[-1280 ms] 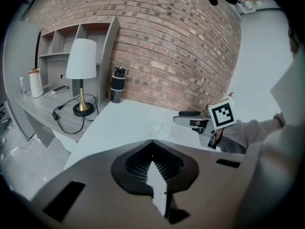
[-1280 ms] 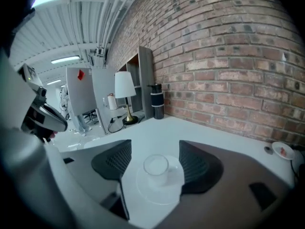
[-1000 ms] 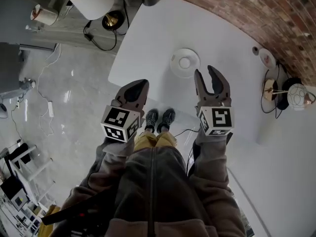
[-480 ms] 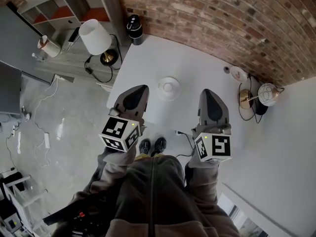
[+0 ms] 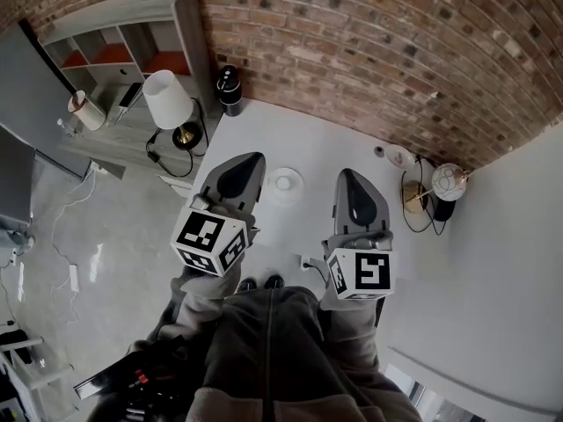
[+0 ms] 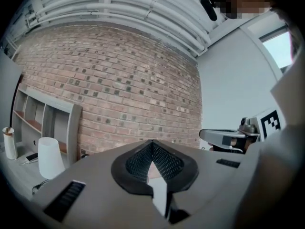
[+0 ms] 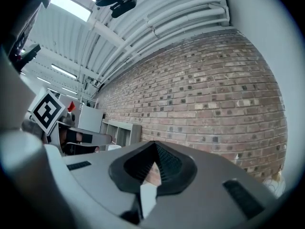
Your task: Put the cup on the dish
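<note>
**Condition.** The left gripper [image 5: 249, 160] and the right gripper [image 5: 348, 177] are held raised in front of the person, clear of the white table [image 5: 299, 134]. In both gripper views the jaws are seen pressed together at the tips, with nothing caught between them. Only the brick wall [image 7: 214, 94] is seen beyond them.

**Location of the work item.** In the head view the dish [image 5: 296, 190] lies on the table, between the two grippers as seen from above. A small round shape at its centre is taken to be the cup [image 5: 283, 182]. It is too small for its seating to be confirmed. The placement is judged complete.

**Hazards.**
- If the cup is set off centre or on the raised rim, it may be tipped by any jolt to the table.
- If a further approach is made with the jaws clamped, the cup may be struck and pushed off the dish rather than gripped.
- The dish is judged to lie toward the near side of the table; a sweep by a lowered gripper could carry both items over the edge.
</note>
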The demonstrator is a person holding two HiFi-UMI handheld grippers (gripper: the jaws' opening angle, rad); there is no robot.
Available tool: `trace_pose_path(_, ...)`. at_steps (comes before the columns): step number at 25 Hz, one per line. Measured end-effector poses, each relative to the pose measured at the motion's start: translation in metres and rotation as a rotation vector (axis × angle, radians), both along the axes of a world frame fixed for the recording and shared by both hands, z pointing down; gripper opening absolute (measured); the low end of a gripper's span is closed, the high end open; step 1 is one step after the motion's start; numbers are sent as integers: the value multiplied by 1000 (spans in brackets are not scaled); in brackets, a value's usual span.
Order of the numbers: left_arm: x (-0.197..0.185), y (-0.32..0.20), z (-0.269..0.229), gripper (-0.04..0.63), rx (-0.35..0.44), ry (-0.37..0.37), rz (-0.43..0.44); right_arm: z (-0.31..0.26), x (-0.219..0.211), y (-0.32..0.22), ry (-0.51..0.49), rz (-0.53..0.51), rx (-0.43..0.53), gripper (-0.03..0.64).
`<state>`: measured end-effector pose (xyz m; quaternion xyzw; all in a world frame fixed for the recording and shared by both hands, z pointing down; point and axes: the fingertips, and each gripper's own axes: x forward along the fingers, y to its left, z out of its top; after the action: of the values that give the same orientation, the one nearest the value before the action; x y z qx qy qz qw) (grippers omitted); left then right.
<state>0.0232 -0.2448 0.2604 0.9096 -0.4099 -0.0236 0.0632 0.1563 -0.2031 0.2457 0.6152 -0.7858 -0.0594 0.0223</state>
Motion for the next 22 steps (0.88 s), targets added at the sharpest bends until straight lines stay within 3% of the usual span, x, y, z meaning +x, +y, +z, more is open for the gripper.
trace_pose_path(4, 2, 1, -23, 2, 63, -5, 1, -21, 1, 2, -8, -1, 52, 3)
trace_pose_path(22, 8, -8, -66, 2, 164, -7, -7, -65, 3, 2, -39, -12, 143, 3)
